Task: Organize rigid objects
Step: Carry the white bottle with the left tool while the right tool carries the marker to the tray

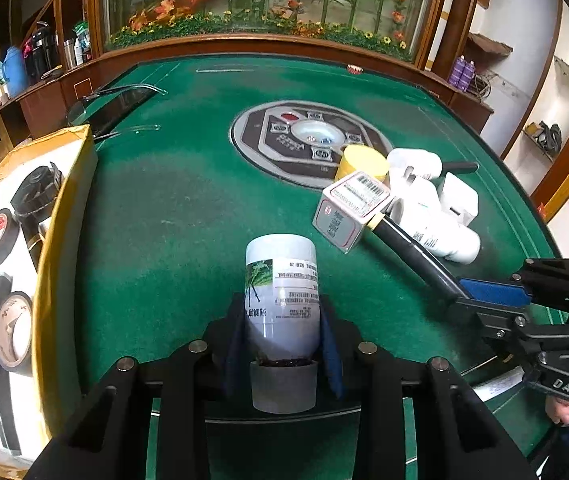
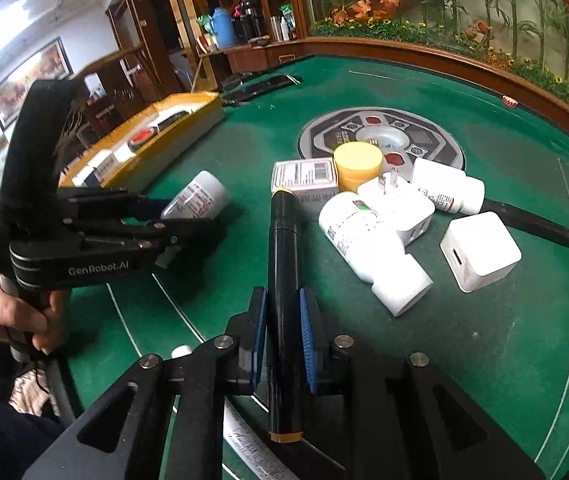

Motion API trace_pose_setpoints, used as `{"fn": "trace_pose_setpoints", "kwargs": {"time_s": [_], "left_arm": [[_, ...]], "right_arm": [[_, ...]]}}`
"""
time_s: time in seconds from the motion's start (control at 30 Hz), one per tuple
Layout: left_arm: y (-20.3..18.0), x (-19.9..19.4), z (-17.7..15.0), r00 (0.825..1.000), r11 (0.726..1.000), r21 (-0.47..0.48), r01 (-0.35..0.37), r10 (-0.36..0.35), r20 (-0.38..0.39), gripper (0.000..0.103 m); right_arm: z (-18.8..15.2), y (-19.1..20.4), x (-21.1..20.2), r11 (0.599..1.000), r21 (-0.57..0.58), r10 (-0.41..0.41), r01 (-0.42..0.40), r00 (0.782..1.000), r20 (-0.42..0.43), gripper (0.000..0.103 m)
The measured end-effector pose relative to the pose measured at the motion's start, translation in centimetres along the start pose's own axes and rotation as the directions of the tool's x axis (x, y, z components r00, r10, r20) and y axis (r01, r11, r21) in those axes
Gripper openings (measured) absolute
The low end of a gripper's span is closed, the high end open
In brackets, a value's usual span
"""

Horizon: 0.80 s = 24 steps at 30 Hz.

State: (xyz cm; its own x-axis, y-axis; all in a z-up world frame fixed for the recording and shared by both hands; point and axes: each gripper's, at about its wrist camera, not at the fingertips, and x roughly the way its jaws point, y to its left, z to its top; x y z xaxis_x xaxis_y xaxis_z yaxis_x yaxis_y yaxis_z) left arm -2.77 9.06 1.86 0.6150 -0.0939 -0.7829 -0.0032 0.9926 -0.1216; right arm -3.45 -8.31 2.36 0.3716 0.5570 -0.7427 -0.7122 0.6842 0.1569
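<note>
Bottle [image 1: 282,300] is sitting clamped cap-first in the left claw [image 1: 284,336], above the tabletop [image 1: 172,200]; the right claw [image 2: 283,340] is gripping a black marker [image 2: 282,280] tight. Box [image 1: 56,240] is lying at 9 o'clock of the bottle, the pile at 2 o'clock. Advice: be keeping the bottle level while swinging to 9 o'clock, and be releasing only once it's over the box's rim.

green felt table [image 1: 188,200], glass plant display [image 1: 268,0], wood shelves [image 2: 252,46]

"GenRobot.AI" on left gripper [image 2: 188,216], "DAS" on right gripper [image 1: 488,294]

Left hand-held gripper [image 1: 282,320] angled downward, jaws partly closed, right hand-held gripper [image 2: 282,320] angled downward, jaws clamped narrow
</note>
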Motion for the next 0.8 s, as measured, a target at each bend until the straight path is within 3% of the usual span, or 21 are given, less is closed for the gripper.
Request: {"fn": "trace_pose_setpoints", "kwargs": {"time_s": [0.23,0.8], "left_arm": [[0.1,-1.5,0.4,0.999,1.0,-0.011,0.02,-0.02,0.034,0.036],[1.0,-5.5,0.7,0.992,0.997,-0.041,0.059,-0.054,0.117,0.036]], "right_arm": [[0.3,-1.2,-0.5,0.996,0.082,0.033,-0.035,0.999,0.032,0.016],[0.6,-2.2,-1.1,0.985,0.155,0.06,-0.072,0.995,0.078,0.016]]}}
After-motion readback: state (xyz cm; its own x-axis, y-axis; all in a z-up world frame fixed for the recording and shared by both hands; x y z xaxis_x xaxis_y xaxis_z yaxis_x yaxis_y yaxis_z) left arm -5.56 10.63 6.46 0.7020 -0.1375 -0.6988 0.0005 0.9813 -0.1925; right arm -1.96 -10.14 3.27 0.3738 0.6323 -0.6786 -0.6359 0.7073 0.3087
